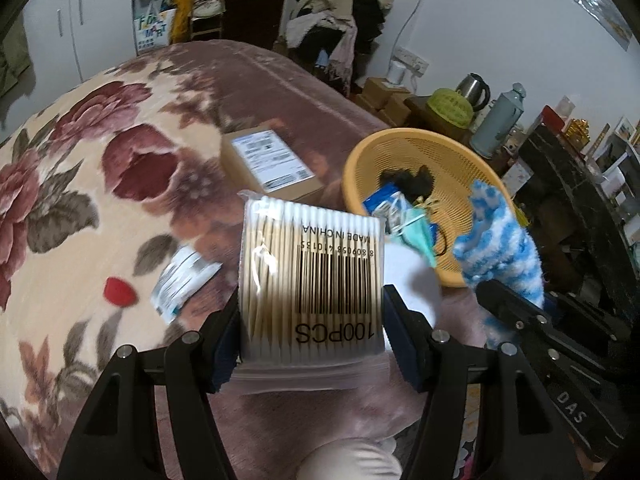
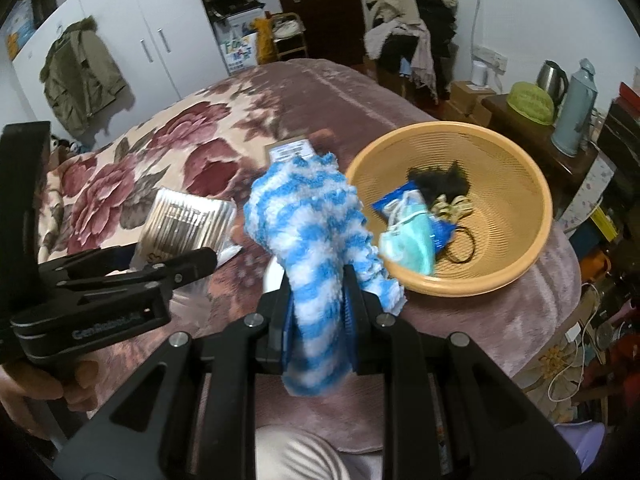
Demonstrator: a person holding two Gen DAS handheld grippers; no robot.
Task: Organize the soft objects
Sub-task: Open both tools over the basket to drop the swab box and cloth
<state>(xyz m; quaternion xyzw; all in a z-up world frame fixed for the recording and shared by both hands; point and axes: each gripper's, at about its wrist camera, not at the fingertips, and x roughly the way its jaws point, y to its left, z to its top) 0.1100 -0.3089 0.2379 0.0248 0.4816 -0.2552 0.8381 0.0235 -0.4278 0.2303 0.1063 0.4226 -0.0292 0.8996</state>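
Left wrist: left gripper (image 1: 312,328) clamps the cotton-swab pack (image 1: 312,276); right gripper (image 2: 316,312) pinches the blue-striped sock (image 2: 308,216) (beside the basket (image 2: 536,240))

cardboard box (image 1: 269,168) with white label, on the bed at 12 o'clock | red cap (image 1: 118,291) at 9 o'clock on the floral blanket (image 1: 80,184) | steel kettle (image 2: 552,77) and grey thermos (image 2: 576,108) at 2 o'clock | green jacket (image 2: 80,80) hanging on the white wardrobe (image 2: 168,32) at 10 o'clock
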